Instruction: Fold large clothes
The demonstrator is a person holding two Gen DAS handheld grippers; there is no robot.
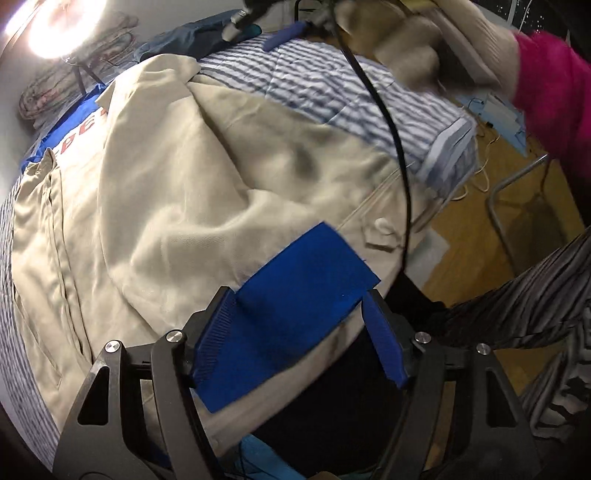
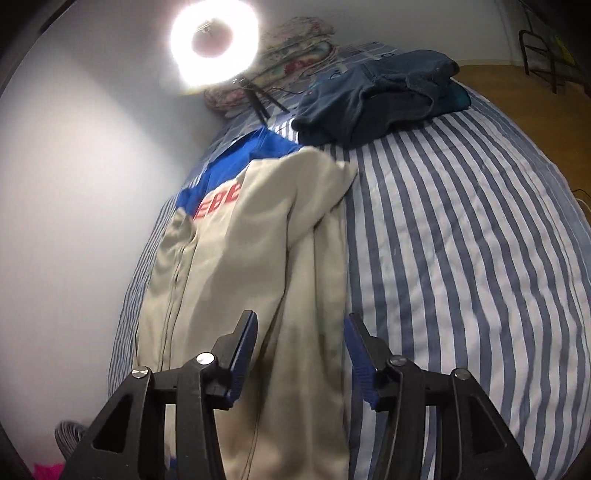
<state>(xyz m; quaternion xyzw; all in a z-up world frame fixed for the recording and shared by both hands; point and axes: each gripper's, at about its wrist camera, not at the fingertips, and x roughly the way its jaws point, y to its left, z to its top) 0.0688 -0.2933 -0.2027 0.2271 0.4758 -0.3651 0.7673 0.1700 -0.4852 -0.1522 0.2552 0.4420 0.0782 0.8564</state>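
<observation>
A large beige jacket [image 1: 184, 206] with a blue yoke and red letters lies on the striped bed [image 1: 325, 92]. My left gripper [image 1: 299, 306] is open over the jacket's near edge, with its blue ribbed cuff [image 1: 295, 295] lying between the jaws. The jacket also shows in the right wrist view [image 2: 258, 258], with one sleeve folded over its body. My right gripper [image 2: 300, 332] is open and empty just above the jacket's lower part. The right gripper also shows blurred at the top of the left wrist view [image 1: 240, 26].
A pile of dark blue clothes [image 2: 388, 99] sits at the far end of the bed [image 2: 461, 258]. A bright ring light [image 2: 214, 40] on a stand and folded floral bedding [image 2: 295, 48] stand by the wall. A black cable [image 1: 391, 122] crosses the jacket. Wooden floor [image 1: 480, 221] lies right of the bed.
</observation>
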